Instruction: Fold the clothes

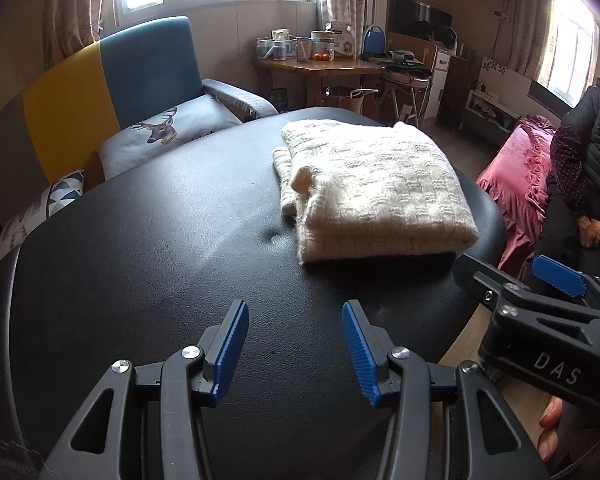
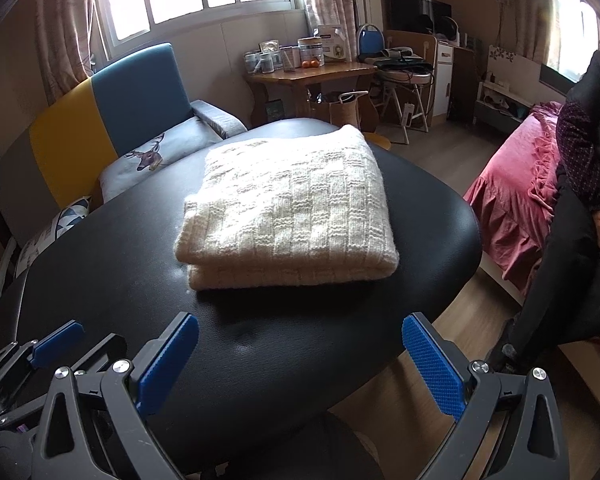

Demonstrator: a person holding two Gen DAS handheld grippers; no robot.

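Blue ribbed pads sit closest to the lens, and the left gripper (image 1: 296, 350) holds them well apart over bare black tabletop (image 1: 148, 248) with nothing between them. Ahead of it and off to its right lies the cream knit sweater (image 1: 374, 188), already doubled into a thick rectangle, with a rolled sleeve or collar end poking out at the edge that faces the left claw. From the right wrist view the right gripper (image 2: 300, 350) is likewise spread wide and empty, low over the table's near edge, and the sweater (image 2: 288, 212) rests straight ahead of it, its folded edge toward the claw, clear of both pads. The right gripper also shows in the left view (image 1: 548, 300), just beside the left one.

Judging by the neat stack, the fold looks nearly or wholly finished; what remains is probably tidying. To do that well, the left claw would go forward and right to the loose bulge, pinch only that soft end and not the layers beneath, and tuck it under the top layer. The right claw could press lightly on the near edge ahead of it so the stack does not slide on the slick table. Bulky knit springs back, so slow, shallow grips suit it.
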